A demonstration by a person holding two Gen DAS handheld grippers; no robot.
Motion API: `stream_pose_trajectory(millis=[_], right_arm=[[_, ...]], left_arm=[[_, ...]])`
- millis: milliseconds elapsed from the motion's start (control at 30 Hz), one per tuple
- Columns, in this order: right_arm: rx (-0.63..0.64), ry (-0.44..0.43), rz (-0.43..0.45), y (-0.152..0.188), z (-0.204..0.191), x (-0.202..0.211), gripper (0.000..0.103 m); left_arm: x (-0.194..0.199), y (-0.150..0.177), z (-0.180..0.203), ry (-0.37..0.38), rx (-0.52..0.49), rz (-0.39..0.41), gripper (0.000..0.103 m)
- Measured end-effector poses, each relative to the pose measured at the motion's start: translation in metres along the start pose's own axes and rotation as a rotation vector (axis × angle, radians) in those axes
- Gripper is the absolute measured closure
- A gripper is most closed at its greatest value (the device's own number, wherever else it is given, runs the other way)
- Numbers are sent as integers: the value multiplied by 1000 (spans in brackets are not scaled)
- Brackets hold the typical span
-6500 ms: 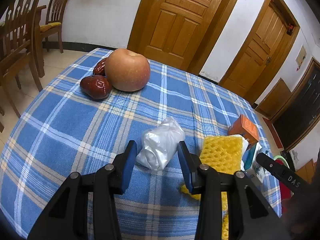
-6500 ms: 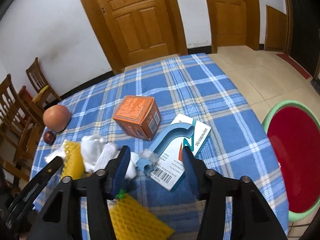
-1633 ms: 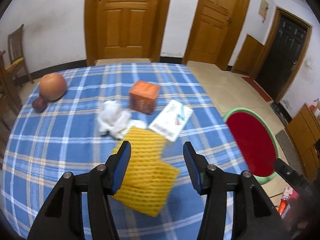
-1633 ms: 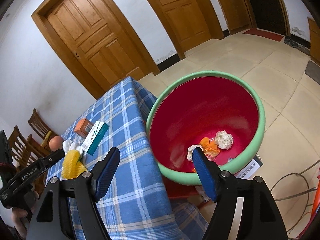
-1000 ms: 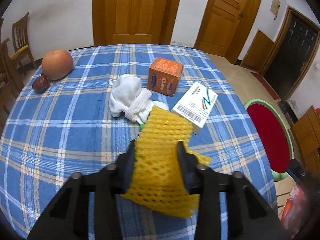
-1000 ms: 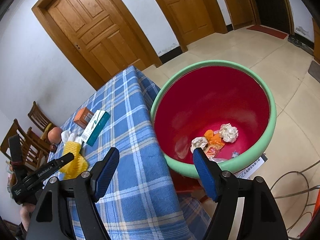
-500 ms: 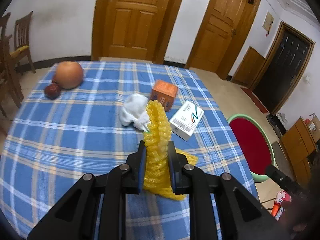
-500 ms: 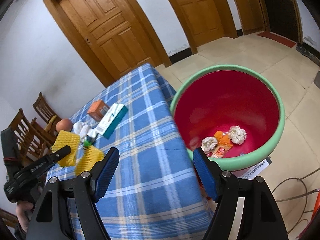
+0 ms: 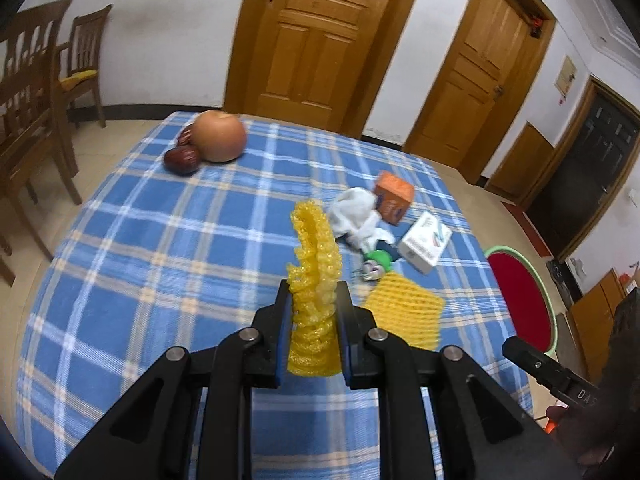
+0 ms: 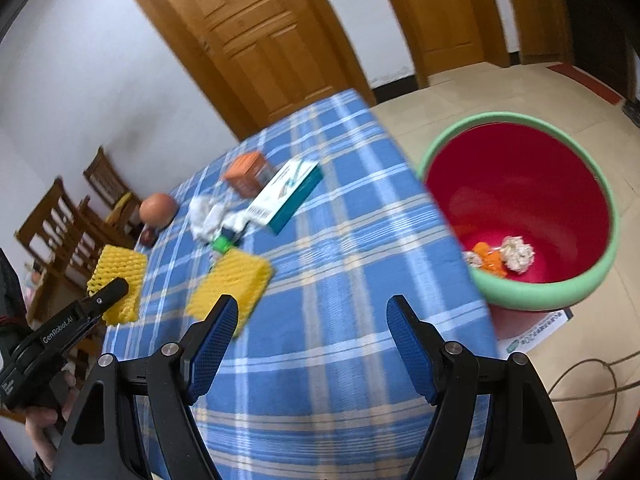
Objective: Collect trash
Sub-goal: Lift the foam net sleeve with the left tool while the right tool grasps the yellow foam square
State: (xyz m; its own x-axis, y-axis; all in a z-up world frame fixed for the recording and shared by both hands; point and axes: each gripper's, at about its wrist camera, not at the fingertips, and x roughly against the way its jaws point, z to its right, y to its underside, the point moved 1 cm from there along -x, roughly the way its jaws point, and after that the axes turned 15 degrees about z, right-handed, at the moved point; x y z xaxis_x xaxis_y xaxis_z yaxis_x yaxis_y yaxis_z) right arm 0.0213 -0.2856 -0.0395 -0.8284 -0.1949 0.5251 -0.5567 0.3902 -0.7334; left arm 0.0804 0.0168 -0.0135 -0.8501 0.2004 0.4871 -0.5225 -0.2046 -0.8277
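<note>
Above tablecloth (image 9: 160, 248), foam net (image 9: 316, 280) upright

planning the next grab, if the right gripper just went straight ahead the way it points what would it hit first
Probably the blue plaid tablecloth: the open right gripper looks down on bare cloth. The second yellow foam net sits just left of that line, the red bin right. Depth is unclear.

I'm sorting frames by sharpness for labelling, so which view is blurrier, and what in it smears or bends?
Right wrist view: motion blur smears the blue plaid tablecloth and white-and-teal medicine box; the open right gripper stays crisp. Left wrist view: sharper, the left gripper shut on yellow foam fruit netting. Both views: fisheye bends the wooden doors, corners go black.
</note>
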Motion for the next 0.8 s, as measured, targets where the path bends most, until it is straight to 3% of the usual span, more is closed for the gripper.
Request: stream_pose_trajectory(millis=[467, 800], right_arm=[[176, -44, -84, 20, -65, -50, 25], [139, -41, -86, 23, -67, -77, 25]], left_arm=[[5, 11, -47, -116, 46, -23, 84], [0, 17, -50, -129, 34, -23, 84]])
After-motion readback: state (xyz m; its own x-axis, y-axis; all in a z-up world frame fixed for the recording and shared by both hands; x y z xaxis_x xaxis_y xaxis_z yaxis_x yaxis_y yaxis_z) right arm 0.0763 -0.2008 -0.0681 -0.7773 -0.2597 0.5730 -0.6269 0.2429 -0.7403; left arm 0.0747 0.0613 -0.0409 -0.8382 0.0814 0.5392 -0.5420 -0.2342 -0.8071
